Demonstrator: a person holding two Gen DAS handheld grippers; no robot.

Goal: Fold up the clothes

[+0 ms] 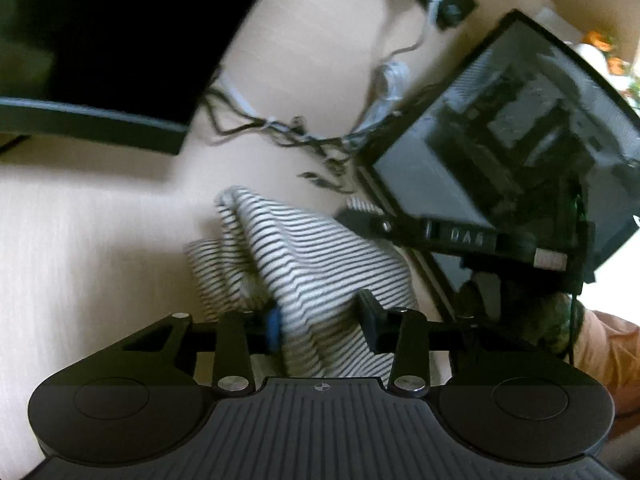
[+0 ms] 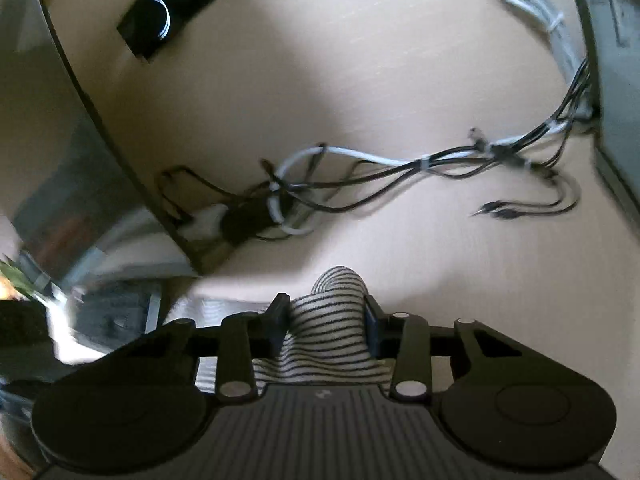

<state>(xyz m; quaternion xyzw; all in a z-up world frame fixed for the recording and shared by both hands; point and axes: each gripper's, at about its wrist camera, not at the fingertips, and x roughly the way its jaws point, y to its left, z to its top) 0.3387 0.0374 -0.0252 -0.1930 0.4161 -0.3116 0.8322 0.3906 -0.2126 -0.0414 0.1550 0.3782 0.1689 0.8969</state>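
A black-and-white striped garment (image 1: 316,256) hangs bunched between the fingers of my left gripper (image 1: 322,326), which is shut on it above the pale table (image 1: 80,248). In the right wrist view the same striped garment (image 2: 328,320) is pinched between the fingers of my right gripper (image 2: 326,322), a fold of it poking up past the fingertips. The right gripper's body also shows in the left wrist view (image 1: 480,240), close to the right of the cloth. Most of the garment is hidden under the grippers.
A tangle of black and white cables (image 2: 360,168) lies on the table. A dark monitor (image 1: 100,40) stands at the left, a computer case (image 1: 520,128) at the right. A black speaker (image 2: 160,20) sits far back.
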